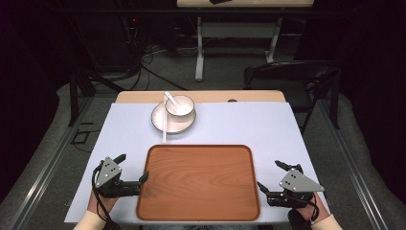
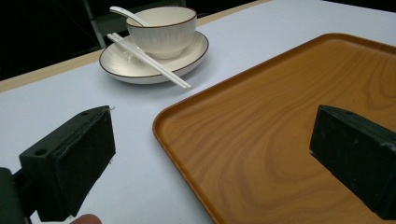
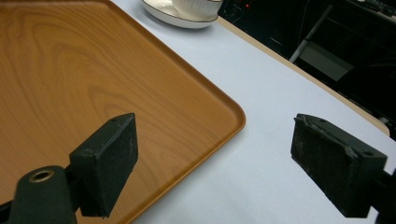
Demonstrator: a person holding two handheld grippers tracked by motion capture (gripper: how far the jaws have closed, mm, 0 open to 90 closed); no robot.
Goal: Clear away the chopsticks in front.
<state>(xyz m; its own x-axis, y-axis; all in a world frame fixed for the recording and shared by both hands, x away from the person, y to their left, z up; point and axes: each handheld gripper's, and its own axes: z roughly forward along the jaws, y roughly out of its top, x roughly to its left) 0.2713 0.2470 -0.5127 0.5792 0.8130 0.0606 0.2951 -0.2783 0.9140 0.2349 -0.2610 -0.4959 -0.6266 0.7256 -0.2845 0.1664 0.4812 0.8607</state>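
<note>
A rectangular wooden tray with rounded corners point(image 1: 198, 182) lies at the near middle of the desk point(image 1: 268, 127), which is covered in pale lavender-white. It sits squarely between the two hands, likely so either one can load it. At twelve o'clock from the tray, just beyond its far rim, stands a white ribbed ceramic bowl point(image 1: 180, 106) on a white dark-rimmed saucer point(image 1: 160, 122). A white spoon point(image 1: 170, 98) leans in the bowl, and white chopsticks point(image 1: 164, 122) rest across the saucer's left edge, ready to lift.

The left gripper point(image 1: 132, 167) waits at the tray's nine o'clock with jaws spread wide, holding nothing, one jaw over the tray's left rim. The right gripper point(image 1: 270, 175) mirrors it at three o'clock, equally wide and empty.
</note>
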